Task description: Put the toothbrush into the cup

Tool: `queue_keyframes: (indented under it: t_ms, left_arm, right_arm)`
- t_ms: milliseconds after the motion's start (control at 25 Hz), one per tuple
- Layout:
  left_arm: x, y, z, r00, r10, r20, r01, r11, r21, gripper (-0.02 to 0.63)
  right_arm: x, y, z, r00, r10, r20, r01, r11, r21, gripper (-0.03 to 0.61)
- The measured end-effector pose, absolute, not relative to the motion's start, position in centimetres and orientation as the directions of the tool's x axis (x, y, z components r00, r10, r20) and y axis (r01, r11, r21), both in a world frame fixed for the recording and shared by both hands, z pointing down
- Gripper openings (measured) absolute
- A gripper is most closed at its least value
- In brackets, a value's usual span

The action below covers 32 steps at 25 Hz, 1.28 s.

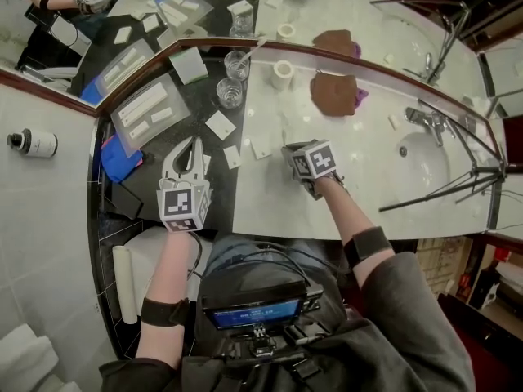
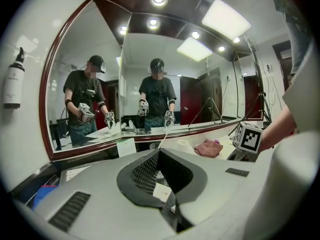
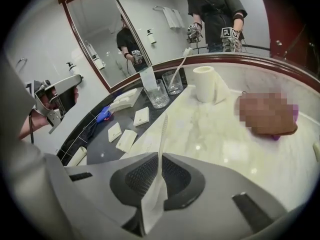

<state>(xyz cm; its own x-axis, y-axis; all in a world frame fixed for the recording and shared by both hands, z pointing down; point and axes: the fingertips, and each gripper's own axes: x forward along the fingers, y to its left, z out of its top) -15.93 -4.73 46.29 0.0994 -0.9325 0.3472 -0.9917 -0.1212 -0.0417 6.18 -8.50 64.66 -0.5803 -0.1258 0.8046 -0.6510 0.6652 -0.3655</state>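
Marble counter, pale and glossy, gives way at the left to a dark polished stone section, with a curved red-brown mirror frame along the far edge. Only the right gripper view shows what the right gripper carries. Its jaws stand narrow, clamped on the toothbrush, a thin white stick. The flat, papery white end sits between the ribbed black pads and the stem points toward the far left, well apart from the cups. In the head view that gripper's marker cube hides it. The right gripper view also shows the two cups by the mirror, clear round tumblers on the dark stone. The near cup stands just beside the far cup, in which a second toothbrush leans. The left gripper view shows the left gripper with its jaws pressed together and nothing between them. Only the head view takes in the oval white basin and chrome tap at the right, and the flat white square sachets near the left gripper. A soft white paper roll stands just right of the cups, with a crumpled brown cloth to its right.
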Motion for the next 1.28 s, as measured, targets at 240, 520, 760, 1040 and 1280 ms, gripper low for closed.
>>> queue_keyframes:
  t_ms: [240, 520, 760, 1040, 1280]
  left_arm:
    - [-17.2, -4.3, 47.5, 0.08, -0.925, 0.371, -0.994, -0.101, -0.038, 0.003]
    - [-18.3, -3.9, 48.5, 0.07, -0.916, 0.395, -0.995, -0.091, -0.035, 0.003]
    - [-19.2, -3.9, 48.7, 0.061, -0.917, 0.395, -0.996, -0.082, -0.037, 0.003]
    - [-19.4, -3.5, 48.8, 0.059, -0.916, 0.396, -0.997, -0.077, -0.031, 0.003]
    - [-18.9, -3.4, 48.9, 0.062, -0.916, 0.396, -0.997, -0.079, -0.025, 0.003]
  right_arm:
    - [5.5, -9.1, 67.1, -0.565, -0.112, 0.818, -0.664, 0.65, -0.37, 0.048]
    - [4.5, -9.4, 69.0, -0.546, -0.098, 0.832, -0.675, 0.64, -0.367, 0.052]
    - [4.9, -9.6, 70.4, -0.503, -0.129, 0.855, -0.708, 0.628, -0.322, 0.057]
    - [4.5, -9.6, 70.3, -0.527, -0.137, 0.839, -0.701, 0.629, -0.337, 0.121]
    - [4.8, -10.5, 68.7, -0.554, -0.178, 0.813, -0.71, 0.611, -0.35, 0.121]
